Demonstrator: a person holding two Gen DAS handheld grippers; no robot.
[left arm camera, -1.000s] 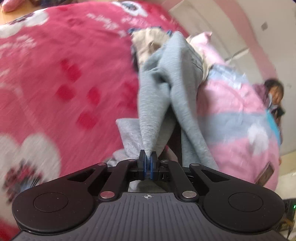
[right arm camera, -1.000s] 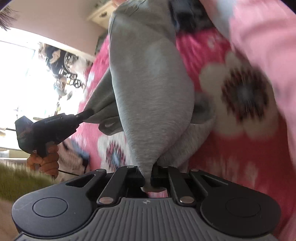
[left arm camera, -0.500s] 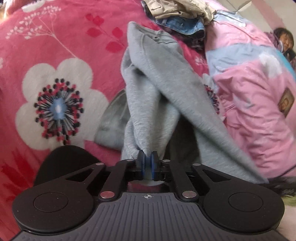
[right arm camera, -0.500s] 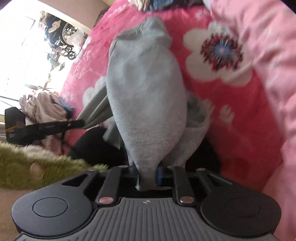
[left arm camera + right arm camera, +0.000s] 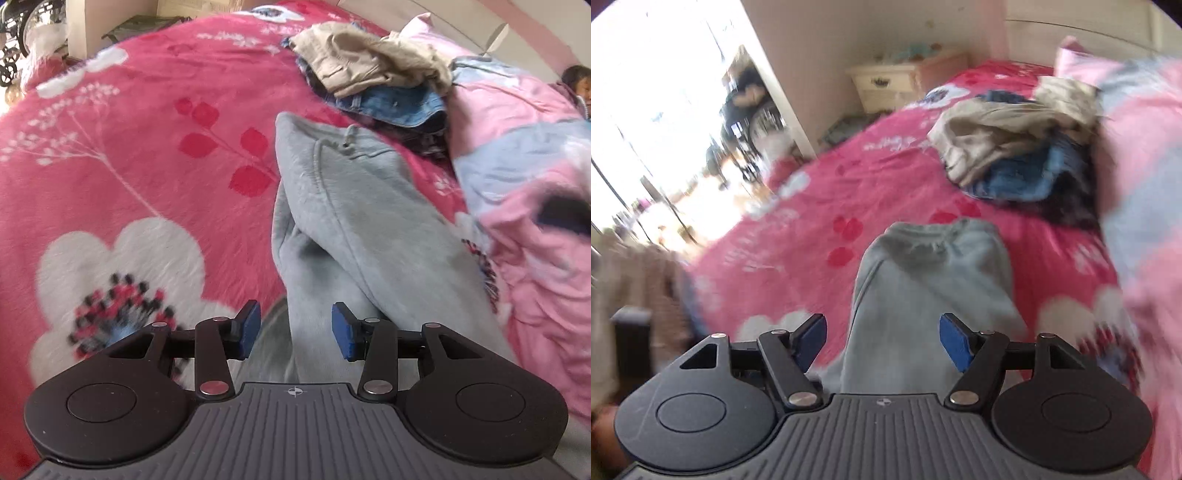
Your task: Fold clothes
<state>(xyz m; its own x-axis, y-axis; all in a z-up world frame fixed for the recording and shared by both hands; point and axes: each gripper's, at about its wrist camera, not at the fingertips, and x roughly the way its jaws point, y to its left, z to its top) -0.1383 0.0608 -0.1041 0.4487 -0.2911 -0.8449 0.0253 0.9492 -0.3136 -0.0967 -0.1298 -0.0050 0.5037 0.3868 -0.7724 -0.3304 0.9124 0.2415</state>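
Note:
Grey sweatpants (image 5: 332,221) lie lengthwise on the pink flowered blanket (image 5: 129,166), waistband with drawstring at the far end. My left gripper (image 5: 295,328) hovers just over their near end, jaws opening; the cloth passes between the blue pads without being pressed. In the right wrist view the same sweatpants (image 5: 923,288) stretch away from my right gripper (image 5: 882,339), whose jaws are also opening wide, with the fabric lying loose between them. A pile of other clothes (image 5: 376,85), beige on top of blue denim, waits further back.
A pink and pale-blue quilt (image 5: 528,206) bulges along the right side of the bed. The clothes pile (image 5: 1015,147) sits against it. A cream nightstand (image 5: 901,81) stands by the far wall, and a bright window fills the left. A person's head shows at the far right edge.
Both grippers were shut on the grey sweatpants and held them up; now both have let go and the pants lie flat on the blanket. The right view has swung toward the room.

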